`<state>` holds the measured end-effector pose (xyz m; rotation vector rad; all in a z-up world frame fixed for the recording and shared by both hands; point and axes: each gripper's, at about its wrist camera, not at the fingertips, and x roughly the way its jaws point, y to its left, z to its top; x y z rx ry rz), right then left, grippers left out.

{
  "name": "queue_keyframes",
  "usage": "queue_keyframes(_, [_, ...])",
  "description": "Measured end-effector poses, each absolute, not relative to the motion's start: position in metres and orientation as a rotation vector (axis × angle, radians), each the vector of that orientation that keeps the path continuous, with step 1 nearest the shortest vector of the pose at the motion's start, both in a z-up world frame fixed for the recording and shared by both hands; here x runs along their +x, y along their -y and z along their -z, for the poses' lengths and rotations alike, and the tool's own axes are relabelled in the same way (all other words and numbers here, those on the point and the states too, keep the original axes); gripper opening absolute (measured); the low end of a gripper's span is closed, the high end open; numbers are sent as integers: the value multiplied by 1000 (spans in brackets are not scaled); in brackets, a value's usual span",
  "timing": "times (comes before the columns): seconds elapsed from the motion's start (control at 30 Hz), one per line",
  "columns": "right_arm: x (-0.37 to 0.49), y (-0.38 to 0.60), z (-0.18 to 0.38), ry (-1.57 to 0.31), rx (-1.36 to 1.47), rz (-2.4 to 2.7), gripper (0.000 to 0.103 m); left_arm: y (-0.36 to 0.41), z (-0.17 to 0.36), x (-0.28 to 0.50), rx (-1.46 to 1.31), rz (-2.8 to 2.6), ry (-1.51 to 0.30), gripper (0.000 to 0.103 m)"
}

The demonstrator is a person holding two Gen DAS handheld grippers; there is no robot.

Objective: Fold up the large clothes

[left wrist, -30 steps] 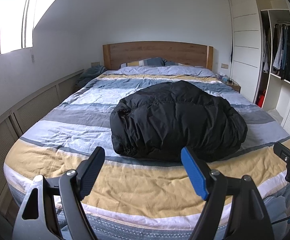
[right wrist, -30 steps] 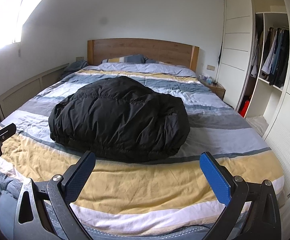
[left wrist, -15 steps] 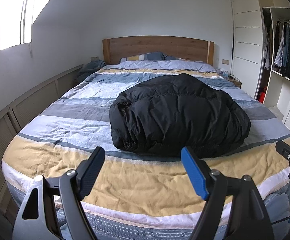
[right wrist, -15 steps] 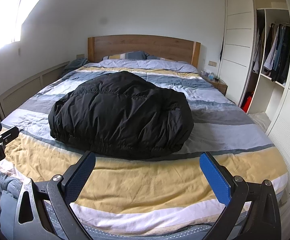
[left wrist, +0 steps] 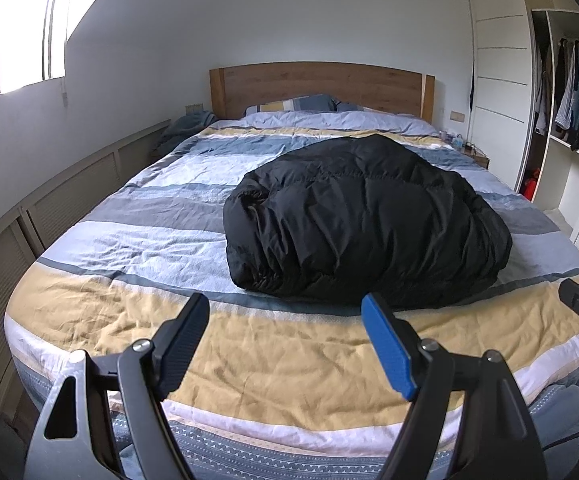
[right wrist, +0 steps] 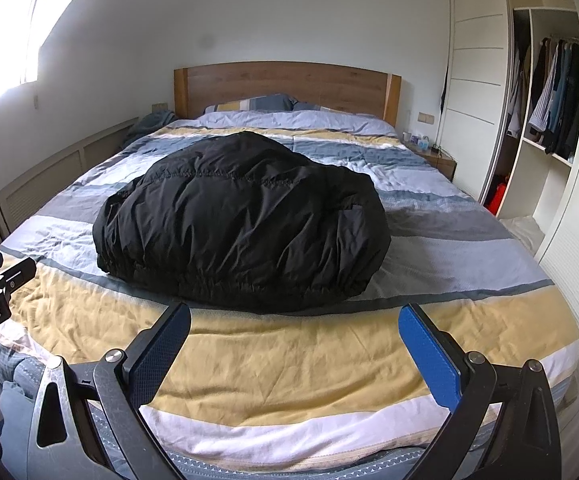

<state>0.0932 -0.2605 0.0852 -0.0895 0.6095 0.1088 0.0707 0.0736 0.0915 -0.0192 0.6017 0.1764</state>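
Left wrist view, left claw wide open, empty, black jacket bundled, right claw likewise, bedside table.

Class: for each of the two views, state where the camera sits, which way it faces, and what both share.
Left wrist: behind the open left gripper at the bed's foot, facing the headboard; right gripper's edge at right.
Right wrist: behind the open right gripper, same facing; left gripper's edge at left.
Shared: black jacket, striped bed, wardrobe.
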Motion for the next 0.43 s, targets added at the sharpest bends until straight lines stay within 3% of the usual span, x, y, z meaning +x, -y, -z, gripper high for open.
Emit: queue_keyframes(0.43, [94, 261, -83, -612, -84, -108, 102, -77, -82, 76, -27, -172, -638, 78])
